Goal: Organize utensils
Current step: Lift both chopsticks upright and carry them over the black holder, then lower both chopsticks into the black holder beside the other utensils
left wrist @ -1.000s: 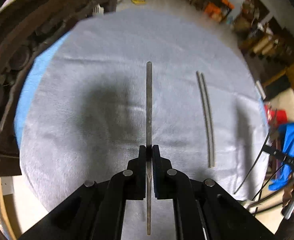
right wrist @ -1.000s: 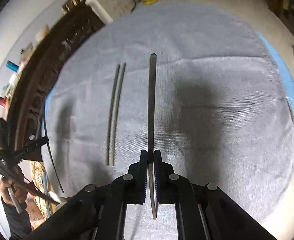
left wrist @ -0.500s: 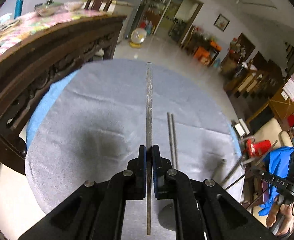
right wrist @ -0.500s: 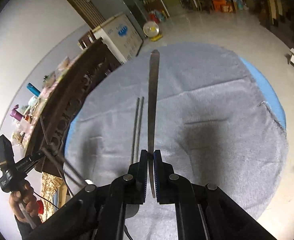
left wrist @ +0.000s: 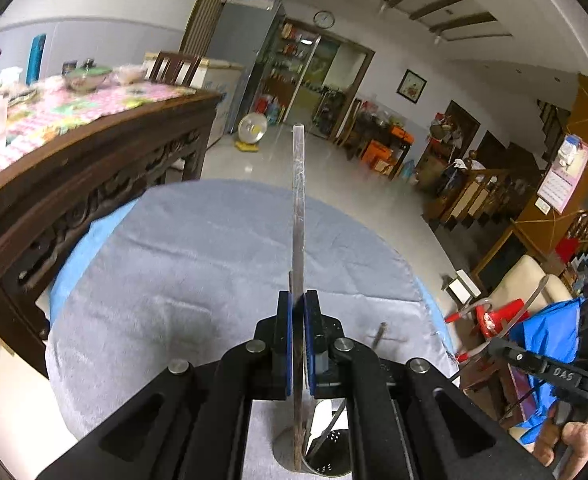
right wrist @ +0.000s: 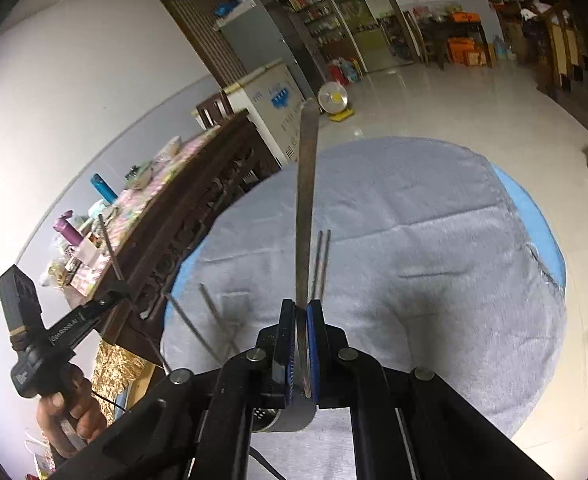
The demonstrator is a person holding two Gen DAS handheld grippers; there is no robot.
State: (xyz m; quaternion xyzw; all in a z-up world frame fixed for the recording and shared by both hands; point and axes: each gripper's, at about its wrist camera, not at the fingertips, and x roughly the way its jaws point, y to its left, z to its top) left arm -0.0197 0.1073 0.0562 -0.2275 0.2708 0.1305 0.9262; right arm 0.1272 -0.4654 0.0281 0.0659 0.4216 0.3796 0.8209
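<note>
Grey cloth [left wrist: 197, 264] covers the round bench in the left wrist view, filling the middle and lower left of the frame. At bottom centre the left gripper [left wrist: 298, 344] is clamped on a flat metal utensil handle [left wrist: 298, 200], which runs straight up the frame from between the blue pads to a tip near the upper middle. Its lower end dips toward a perforated metal holder [left wrist: 330, 452] at the bottom edge, just below the gripper. At the far right edge a hand grips the other tool.

Over in the right wrist view, the right gripper [right wrist: 302, 344] at bottom centre is likewise closed on a second flat metal handle [right wrist: 306, 200], standing up the frame's middle. Just right of that handle, two thin metal chopsticks [right wrist: 321, 264] lie side by side on the cloth. A metal holder rim [right wrist: 289, 416] shows below the pads.
</note>
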